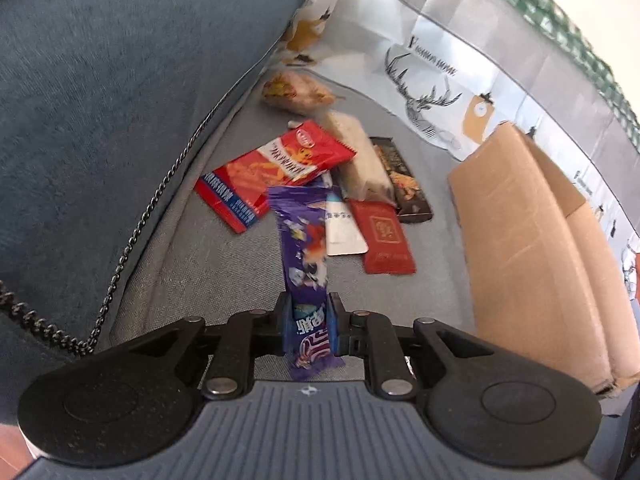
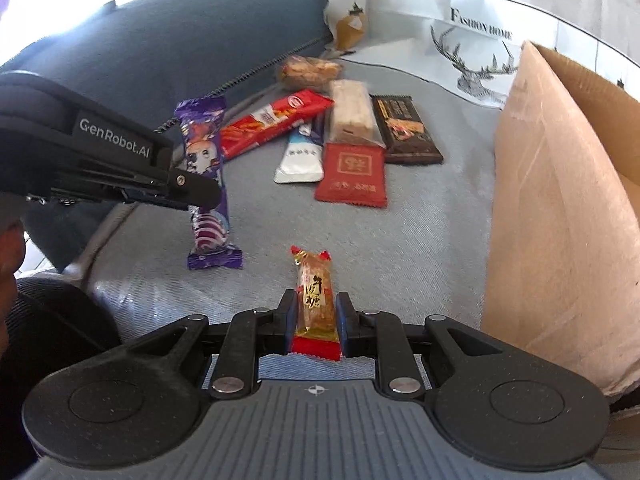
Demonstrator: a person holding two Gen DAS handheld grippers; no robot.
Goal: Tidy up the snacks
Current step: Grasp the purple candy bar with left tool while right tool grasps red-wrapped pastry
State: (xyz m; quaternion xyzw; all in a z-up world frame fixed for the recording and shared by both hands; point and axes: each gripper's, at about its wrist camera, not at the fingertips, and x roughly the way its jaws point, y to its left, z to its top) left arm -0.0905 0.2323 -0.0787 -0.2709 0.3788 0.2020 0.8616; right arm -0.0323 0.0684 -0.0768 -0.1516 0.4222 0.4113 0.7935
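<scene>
Home living room, by the look of it. Grey fabric sofa seat (image 2: 420,208) with a blue-grey cushion (image 2: 192,36) and a printed throw (image 2: 472,36) showing a deer and the words "Fashion Home". Snack packets (image 2: 352,176) scattered on the seat, beside a cardboard box (image 2: 560,208). Bright patch behind the cushion is possibly a window.

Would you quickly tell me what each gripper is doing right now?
Left gripper: shut on the purple snack.
Right gripper: shut on the gold candy.
</scene>
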